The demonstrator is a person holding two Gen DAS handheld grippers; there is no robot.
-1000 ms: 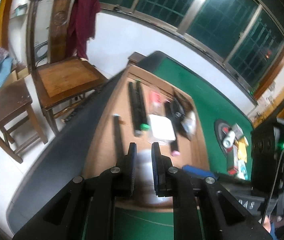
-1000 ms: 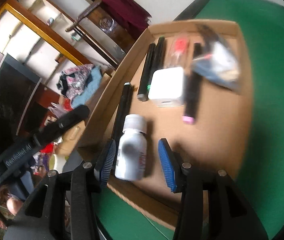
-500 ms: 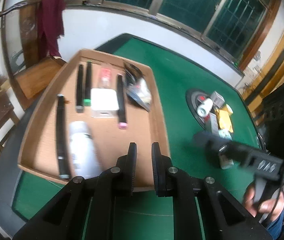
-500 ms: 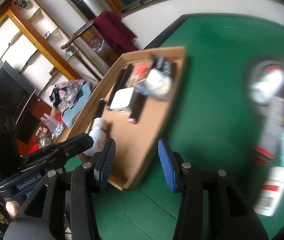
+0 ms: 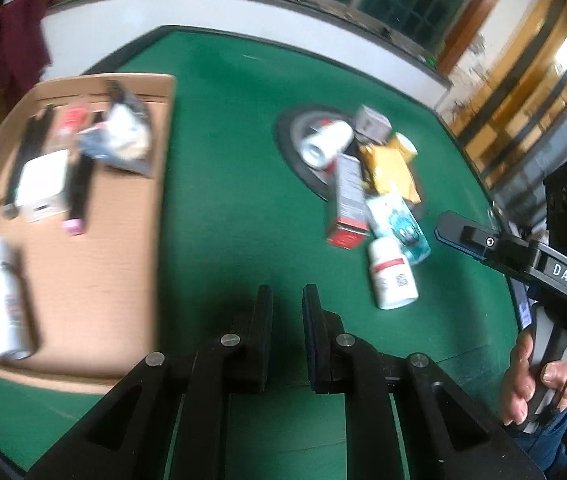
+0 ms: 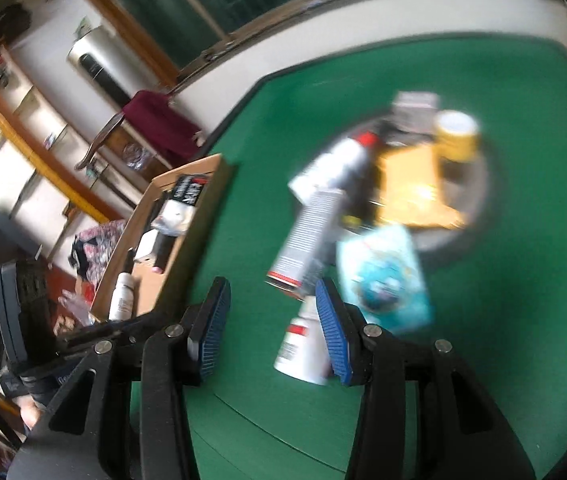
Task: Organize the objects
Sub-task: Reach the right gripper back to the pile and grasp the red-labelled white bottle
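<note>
Jaws of left gripper [image 5: 287,300] were closed, nothing held. Right gripper [image 6: 271,300] was part open, empty (white pill bottle [image 6: 303,350] just past right jaw, blurry).

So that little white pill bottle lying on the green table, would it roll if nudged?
Probably: the white pill bottle looks round and lies on its side on the green table. It's small and looks plastic, so likely light, stiff and somewhat slippery.

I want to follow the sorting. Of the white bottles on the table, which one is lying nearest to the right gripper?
The white bottle with the red label band, lying on the green felt at the near edge of the pile, beside the right gripper. The other white bottle lies in the cardboard tray.
</note>
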